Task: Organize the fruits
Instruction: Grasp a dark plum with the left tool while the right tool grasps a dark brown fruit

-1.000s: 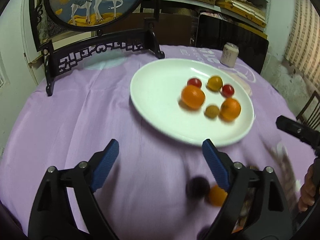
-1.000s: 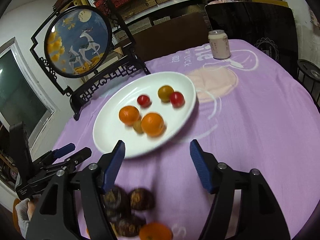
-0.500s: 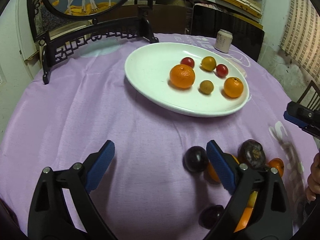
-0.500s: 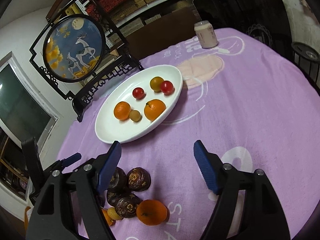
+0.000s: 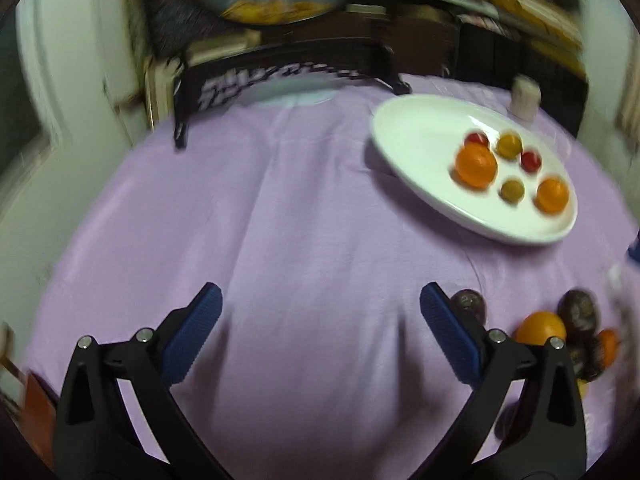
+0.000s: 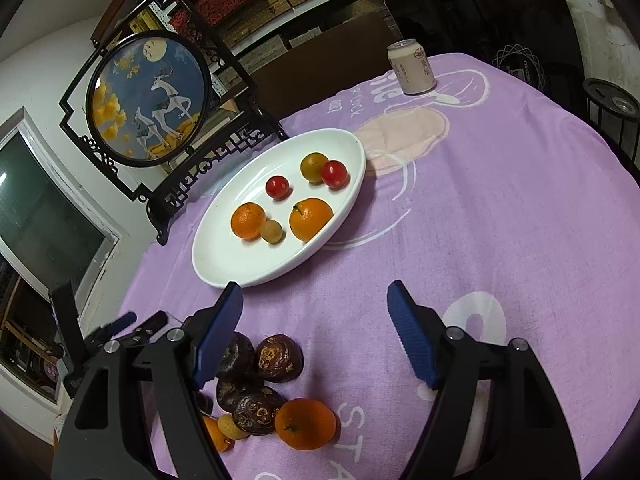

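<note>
Jaws: both the left gripper and the right gripper are spread wide, holding nothing.
Sorted fruit: oranges and small red and yellow fruits sit on the white plate — likely the collecting place.
Loose pile: dark passion fruits and an orange lie on the cloth near the right gripper's left finger — apparently next to be moved.
Surface: purple tablecloth with white print.
Room: deer screen, a can, shelves behind.
</note>
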`<act>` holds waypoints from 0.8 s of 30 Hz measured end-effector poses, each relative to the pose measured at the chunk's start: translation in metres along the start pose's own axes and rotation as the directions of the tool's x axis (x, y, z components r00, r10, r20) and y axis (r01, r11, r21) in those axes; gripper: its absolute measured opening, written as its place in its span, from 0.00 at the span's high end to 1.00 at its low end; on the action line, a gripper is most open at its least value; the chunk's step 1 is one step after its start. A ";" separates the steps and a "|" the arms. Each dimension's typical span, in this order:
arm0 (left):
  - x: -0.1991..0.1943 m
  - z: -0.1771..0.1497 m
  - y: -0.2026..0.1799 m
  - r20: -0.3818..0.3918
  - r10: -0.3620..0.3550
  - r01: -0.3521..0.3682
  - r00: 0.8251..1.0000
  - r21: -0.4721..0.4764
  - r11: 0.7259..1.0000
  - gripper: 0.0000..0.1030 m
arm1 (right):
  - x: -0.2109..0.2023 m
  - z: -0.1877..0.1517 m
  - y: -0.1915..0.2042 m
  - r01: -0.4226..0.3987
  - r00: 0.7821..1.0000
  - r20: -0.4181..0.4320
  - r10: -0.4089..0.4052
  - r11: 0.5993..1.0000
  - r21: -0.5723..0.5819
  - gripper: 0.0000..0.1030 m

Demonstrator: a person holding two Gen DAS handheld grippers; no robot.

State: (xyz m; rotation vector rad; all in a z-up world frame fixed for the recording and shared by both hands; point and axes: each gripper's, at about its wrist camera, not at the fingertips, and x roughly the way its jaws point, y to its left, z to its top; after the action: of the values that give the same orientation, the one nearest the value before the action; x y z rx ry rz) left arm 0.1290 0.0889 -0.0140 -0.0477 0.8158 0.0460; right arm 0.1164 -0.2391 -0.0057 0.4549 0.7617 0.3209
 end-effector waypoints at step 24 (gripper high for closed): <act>0.003 -0.020 -0.054 0.030 0.001 -0.008 1.000 0.242 0.970 0.04 | 0.005 -0.005 0.012 0.026 1.000 -0.006 -0.026 0.997 -0.070 0.27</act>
State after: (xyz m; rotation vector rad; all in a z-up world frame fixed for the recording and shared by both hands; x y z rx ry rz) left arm 0.1198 0.0340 -0.0282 0.1851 0.7866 -0.0491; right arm 0.1145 -0.2251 -0.0055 0.3773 0.7606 0.3242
